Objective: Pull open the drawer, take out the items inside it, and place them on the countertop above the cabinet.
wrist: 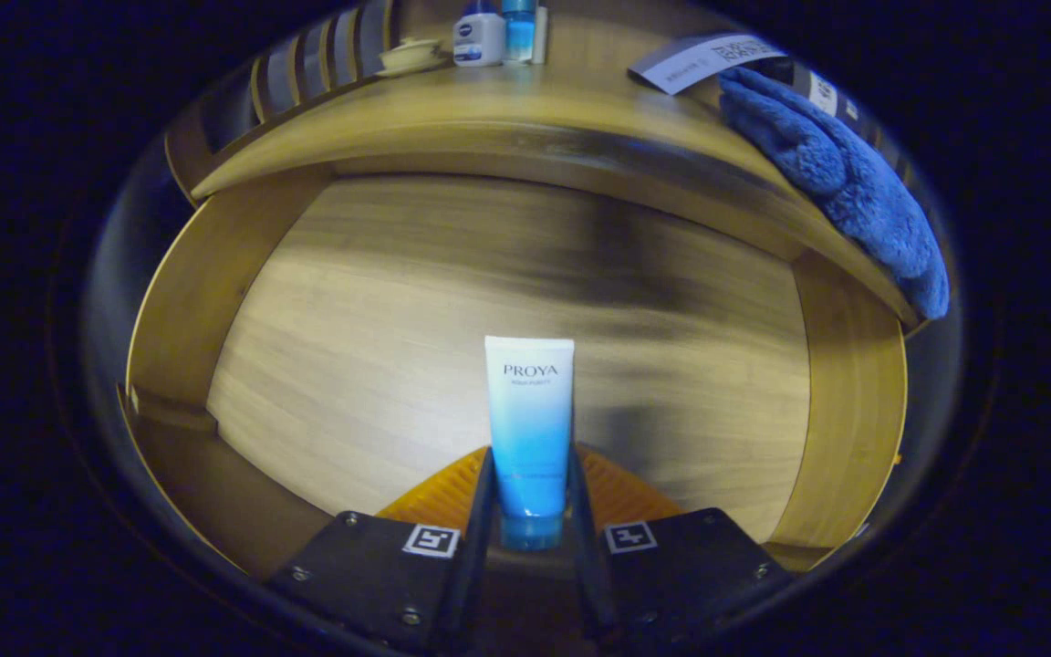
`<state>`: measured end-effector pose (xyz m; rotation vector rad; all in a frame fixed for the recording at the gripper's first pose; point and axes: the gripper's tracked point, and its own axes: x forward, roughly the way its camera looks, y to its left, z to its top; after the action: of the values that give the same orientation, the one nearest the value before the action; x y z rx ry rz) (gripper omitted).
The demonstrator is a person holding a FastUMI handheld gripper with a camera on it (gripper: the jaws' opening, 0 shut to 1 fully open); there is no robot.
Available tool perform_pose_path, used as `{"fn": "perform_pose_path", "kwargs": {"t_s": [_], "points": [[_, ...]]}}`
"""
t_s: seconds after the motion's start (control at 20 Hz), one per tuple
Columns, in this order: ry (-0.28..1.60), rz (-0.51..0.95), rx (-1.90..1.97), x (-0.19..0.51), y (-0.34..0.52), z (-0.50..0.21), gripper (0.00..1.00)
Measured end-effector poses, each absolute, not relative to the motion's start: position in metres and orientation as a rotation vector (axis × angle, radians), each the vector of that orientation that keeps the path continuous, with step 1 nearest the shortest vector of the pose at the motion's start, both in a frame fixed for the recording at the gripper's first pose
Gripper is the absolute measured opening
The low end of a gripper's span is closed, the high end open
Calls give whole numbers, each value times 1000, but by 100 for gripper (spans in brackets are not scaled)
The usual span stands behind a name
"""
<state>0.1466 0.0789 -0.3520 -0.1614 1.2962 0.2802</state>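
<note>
A blue and white tube point(530, 429) sits between my two fingers, cap end towards me, and my gripper point(530, 474) is shut on it with both fingers pressed against its sides. Below and beyond the tube lies the open wooden drawer point(398, 301), its floor bare. The cabinet's countertop point(525, 100) runs across just past the drawer's far side.
On the countertop stand a white and blue bottle point(478, 38) and a blue bottle point(518, 29), with a small white dish point(409, 57) beside them. A blue fluffy towel point(840, 178) hangs over the countertop's right end, near a flat printed package point(703, 59).
</note>
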Motion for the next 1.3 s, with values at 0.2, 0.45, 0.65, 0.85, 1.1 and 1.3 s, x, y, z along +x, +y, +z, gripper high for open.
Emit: {"fn": "perform_pose_path", "kwargs": {"t_s": [0.2,0.45,0.65,0.85,1.1,1.3], "points": [[1194,302,-173,151,82,-340,43],[1042,347,-143,157,94,-309,43],[894,378,-150,164,102,-272,43],[755,351,-68,193,113,-222,43],[695,287,52,260,125,-201,43],[679,209,73,304,126,-213,43]]}}
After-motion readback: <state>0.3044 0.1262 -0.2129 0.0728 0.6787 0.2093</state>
